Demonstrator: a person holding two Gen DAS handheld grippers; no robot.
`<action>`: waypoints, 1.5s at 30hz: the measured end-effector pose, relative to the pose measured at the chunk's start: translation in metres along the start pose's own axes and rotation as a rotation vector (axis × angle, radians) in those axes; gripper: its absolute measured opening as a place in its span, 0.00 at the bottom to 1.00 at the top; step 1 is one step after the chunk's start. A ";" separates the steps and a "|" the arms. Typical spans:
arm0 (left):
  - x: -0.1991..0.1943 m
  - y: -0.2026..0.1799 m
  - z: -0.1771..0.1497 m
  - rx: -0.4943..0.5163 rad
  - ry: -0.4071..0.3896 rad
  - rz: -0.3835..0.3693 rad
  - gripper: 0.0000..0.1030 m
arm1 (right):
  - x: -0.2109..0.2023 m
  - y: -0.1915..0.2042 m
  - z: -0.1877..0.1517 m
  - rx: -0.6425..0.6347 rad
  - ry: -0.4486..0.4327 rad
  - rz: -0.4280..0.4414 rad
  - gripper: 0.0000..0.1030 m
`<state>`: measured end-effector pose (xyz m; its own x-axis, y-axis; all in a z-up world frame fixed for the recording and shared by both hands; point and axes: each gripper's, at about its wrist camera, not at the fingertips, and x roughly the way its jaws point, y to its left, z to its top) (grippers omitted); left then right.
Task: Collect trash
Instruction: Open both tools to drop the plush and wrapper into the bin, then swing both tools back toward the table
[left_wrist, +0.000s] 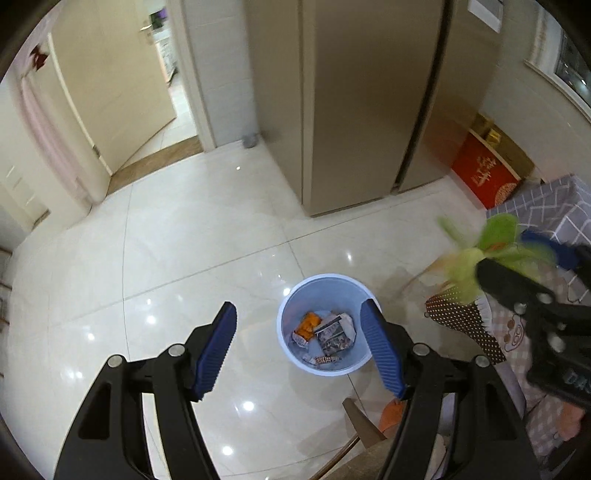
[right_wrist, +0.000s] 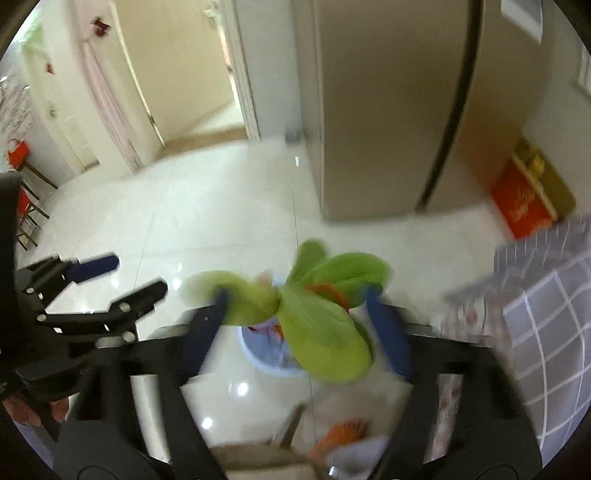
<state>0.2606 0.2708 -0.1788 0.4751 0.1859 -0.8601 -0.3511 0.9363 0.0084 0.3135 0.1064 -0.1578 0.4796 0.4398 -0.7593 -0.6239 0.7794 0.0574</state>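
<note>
Glossy white floor tiles (left_wrist: 207, 236) spread around the blue bin (left_wrist: 325, 291), with a tall beige fridge (left_wrist: 354, 110) behind it. Beside the bin, a patterned cloth covers the table (left_wrist: 498, 328). Above the bin, the left tool (left_wrist: 299, 347) gapes empty. Next to it, the right tool (right_wrist: 295, 314) stands parted around a blurred green wrapper (right_wrist: 325, 332). Crumpled packets (left_wrist: 328, 332) lie inside the bin.

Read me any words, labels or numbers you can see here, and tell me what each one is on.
"DAS": pale letters, cut off by the frame edge, on the black body of the right gripper.
Red box by the wall: gold characters, too blurred to read.
Printed wrappers in the blue bin: too small to read.
</note>
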 end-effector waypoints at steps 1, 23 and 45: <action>0.000 0.004 -0.001 -0.007 0.002 0.002 0.66 | -0.002 0.004 0.000 -0.022 -0.018 0.009 0.77; -0.012 -0.017 -0.008 0.015 -0.022 -0.024 0.66 | -0.011 -0.026 -0.031 0.054 0.091 -0.007 0.77; -0.084 -0.138 -0.007 0.200 -0.166 -0.225 0.66 | -0.126 -0.118 -0.073 0.230 -0.086 -0.149 0.77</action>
<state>0.2636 0.1242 -0.1113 0.6535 -0.0009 -0.7569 -0.0653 0.9962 -0.0576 0.2814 -0.0732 -0.1161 0.6123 0.3418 -0.7129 -0.3913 0.9146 0.1024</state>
